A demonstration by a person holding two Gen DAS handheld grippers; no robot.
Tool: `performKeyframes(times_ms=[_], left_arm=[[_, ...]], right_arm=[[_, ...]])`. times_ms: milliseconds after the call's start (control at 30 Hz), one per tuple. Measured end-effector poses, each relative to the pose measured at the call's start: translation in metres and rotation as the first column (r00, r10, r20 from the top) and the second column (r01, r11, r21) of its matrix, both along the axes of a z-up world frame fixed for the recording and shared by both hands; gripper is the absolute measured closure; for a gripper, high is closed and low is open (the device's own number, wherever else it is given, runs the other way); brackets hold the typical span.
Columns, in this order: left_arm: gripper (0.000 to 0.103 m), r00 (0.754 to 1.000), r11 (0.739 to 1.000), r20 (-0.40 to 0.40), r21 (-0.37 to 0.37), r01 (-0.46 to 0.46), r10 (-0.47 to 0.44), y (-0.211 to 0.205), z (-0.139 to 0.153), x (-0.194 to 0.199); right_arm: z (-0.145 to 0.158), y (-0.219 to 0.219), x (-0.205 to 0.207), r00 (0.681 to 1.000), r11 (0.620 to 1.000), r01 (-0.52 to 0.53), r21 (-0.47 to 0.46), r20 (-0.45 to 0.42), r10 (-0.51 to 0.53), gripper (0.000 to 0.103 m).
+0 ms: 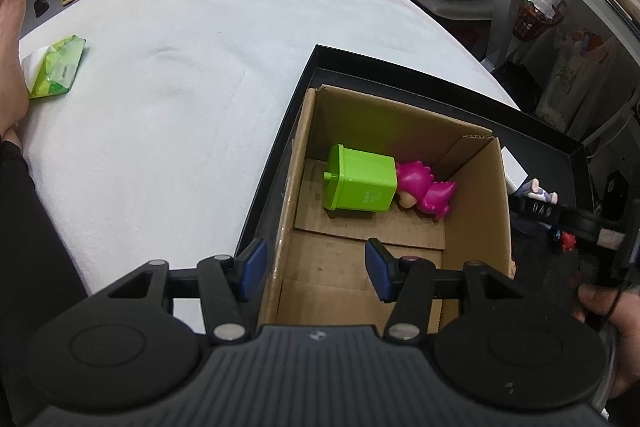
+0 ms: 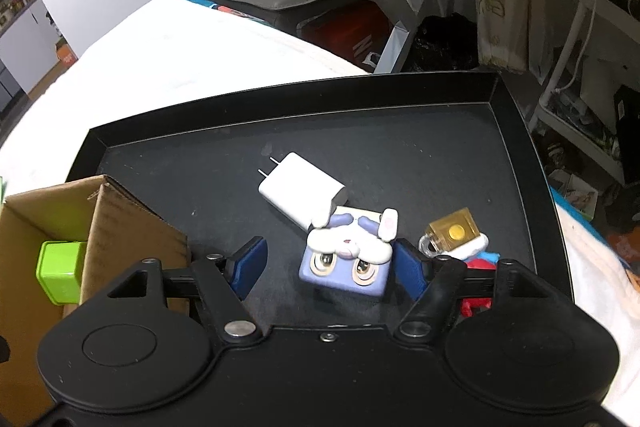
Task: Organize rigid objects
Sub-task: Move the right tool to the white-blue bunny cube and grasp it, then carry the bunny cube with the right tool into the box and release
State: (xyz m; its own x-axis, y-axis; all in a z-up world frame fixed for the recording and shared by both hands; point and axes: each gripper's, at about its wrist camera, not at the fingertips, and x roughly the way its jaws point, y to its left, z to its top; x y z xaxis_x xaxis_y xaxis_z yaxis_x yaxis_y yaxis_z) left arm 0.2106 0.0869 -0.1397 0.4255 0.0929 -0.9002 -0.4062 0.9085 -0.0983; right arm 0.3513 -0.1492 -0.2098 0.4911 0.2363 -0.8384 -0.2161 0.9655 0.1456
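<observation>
Your right claw (image 2: 328,269) stands apart and empty, the lilac rabbit block (image 2: 347,259) between its pads, hard against the right pad (image 2: 410,271); shift right.

Each black hand-held gripper (image 2: 326,265) has blue finger pads (image 2: 408,269), silver pivot screws and a ribbed grey top

On the bed (image 1: 180,67), a tray (image 2: 516,131); in its left part, a cardboard box (image 1: 480,195). Inside the box, a bin (image 1: 360,183) on its side, touching a figurine (image 1: 424,191) to its right. Right of the box, on the tray floor, a charger (image 2: 298,189) behind a bunny toy (image 2: 348,259); a padlock (image 2: 452,231) further right. Far left on the bed, a tissue pack (image 1: 56,67).
</observation>
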Motion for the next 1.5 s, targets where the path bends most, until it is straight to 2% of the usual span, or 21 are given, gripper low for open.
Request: performKeyframes(times_ms=[67, 100, 233, 667, 967, 1133, 1467, 1500], left_arm=[[0.050, 1.000, 1.000, 0.003, -0.002, 0.002, -0.002, -0.001, -0.001, 0.000], [0.050, 1.000, 1.000, 0.004, 0.001, 0.003, -0.003, -0.001, -0.001, 0.000], [0.050, 1.000, 1.000, 0.006, -0.005, 0.004, -0.004, 0.000, -0.003, 0.001], [0.051, 0.999, 0.999, 0.034, -0.037, 0.013, -0.012, 0.009, -0.004, -0.006], [0.051, 0.999, 0.997, 0.032, -0.082, 0.008, -0.005, 0.022, -0.019, -0.018], [0.051, 0.998, 0.996, 0.063, -0.082, 0.019, -0.014, 0.027, -0.019, -0.030], [0.051, 0.995, 0.994, 0.099, -0.112, -0.001, 0.013, 0.046, -0.027, -0.053], [0.055, 0.995, 0.992, 0.103, -0.124, -0.004, 0.017, 0.048, -0.028, -0.054]], right_arm=[[-0.004, 0.002, 0.000, 1.000, 0.999, 0.000, -0.042, -0.007, 0.000, 0.042], [-0.005, 0.002, 0.000, 1.000, 0.997, -0.001, -0.072, -0.008, 0.001, 0.056], [0.001, -0.003, -0.007, 1.000, 0.998, -0.019, -0.068, -0.007, 0.019, 0.059], [0.050, -0.005, -0.031, 0.996, 0.998, -0.061, -0.034, 0.065, 0.063, 0.060], [0.093, 0.019, -0.047, 0.984, 0.992, -0.126, -0.011, 0.128, 0.126, 0.060], [0.111, 0.038, -0.059, 0.973, 0.986, -0.167, -0.008, 0.160, 0.166, 0.060], [0.120, 0.082, -0.084, 0.957, 0.968, -0.250, 0.027, 0.159, 0.243, 0.060], [0.120, 0.086, -0.087, 0.956, 0.966, -0.256, 0.026, 0.156, 0.249, 0.060]])
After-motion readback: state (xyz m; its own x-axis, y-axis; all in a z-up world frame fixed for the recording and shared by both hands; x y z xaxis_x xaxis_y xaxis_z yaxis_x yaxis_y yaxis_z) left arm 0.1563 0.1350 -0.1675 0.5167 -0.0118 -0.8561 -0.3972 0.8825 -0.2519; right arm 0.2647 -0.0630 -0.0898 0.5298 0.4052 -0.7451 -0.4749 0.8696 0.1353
